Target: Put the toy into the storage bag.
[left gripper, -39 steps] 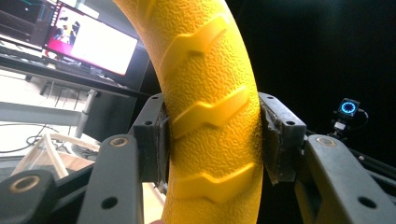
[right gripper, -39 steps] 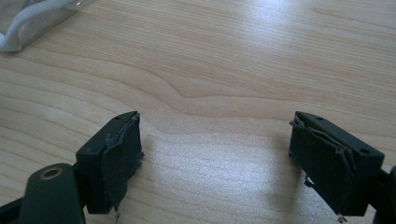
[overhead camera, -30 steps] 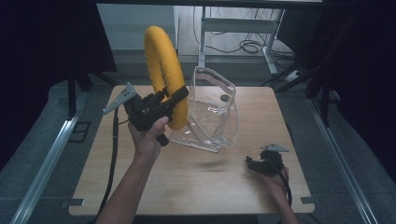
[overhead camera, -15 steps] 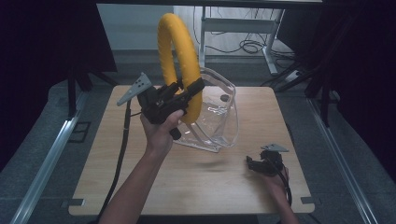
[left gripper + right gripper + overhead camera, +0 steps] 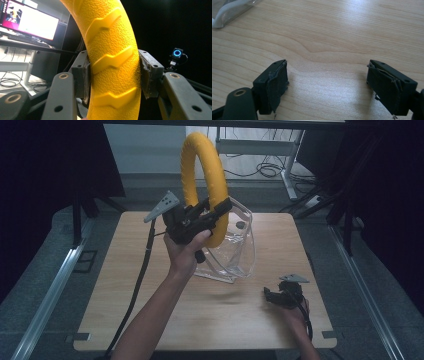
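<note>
A big yellow ring (image 5: 200,180) with a ribbed, tyre-like tread is held upright in the air above the table. My left gripper (image 5: 217,215) is shut on its lower right side; in the left gripper view the ring (image 5: 112,60) is clamped between both pads. Just behind and below it stands a clear plastic container (image 5: 235,247) on the wooden table (image 5: 125,285). My right gripper (image 5: 270,296) rests low on the table at the front right, and its jaws (image 5: 327,85) stand wide open over bare wood with nothing between them.
A white rim of the clear container (image 5: 227,15) shows at the top left of the right gripper view. A desk leg and cables (image 5: 270,165) lie on the floor beyond the table. A lit monitor (image 5: 27,22) stands off to the side.
My left gripper has lifted the yellow ring higher and carried it to the right, over the clear container. The right gripper has stayed put on the table.
</note>
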Available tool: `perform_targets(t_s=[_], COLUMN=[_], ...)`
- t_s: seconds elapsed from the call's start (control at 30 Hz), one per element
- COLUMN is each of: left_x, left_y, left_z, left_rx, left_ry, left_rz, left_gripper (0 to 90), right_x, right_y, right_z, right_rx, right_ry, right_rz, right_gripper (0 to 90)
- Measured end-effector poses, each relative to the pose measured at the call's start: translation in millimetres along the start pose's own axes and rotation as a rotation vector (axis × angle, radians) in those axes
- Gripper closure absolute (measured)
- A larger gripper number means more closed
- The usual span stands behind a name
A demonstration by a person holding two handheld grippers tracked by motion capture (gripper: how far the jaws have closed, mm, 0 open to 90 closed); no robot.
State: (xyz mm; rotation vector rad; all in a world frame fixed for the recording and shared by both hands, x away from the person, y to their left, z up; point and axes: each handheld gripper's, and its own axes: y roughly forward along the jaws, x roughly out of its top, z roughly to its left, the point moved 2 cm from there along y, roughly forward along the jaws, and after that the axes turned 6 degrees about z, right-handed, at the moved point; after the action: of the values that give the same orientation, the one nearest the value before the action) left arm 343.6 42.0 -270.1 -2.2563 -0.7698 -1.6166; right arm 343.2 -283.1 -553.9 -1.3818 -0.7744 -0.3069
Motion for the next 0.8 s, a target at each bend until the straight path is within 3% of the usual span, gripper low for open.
perform_targets(t_s=[0.43, 0.8], left_x=[-4.4, -27.1], left_y=[26.9, 50.5], left_z=[-18.2, -17.6], left_rx=[-0.061, -0.077], left_ry=[0.012, -0.007], left_rz=[0.019, 0.060], left_gripper=[49.9, 49.9], right_x=[0.3, 0.2], right_y=[0.2, 0.4], right_z=[-0.1, -0.1], right_rx=[0.000, -0.001], right_ry=[0.001, 0.000], right_rz=[0.000, -0.001], right_gripper=[17.1, 17.2])
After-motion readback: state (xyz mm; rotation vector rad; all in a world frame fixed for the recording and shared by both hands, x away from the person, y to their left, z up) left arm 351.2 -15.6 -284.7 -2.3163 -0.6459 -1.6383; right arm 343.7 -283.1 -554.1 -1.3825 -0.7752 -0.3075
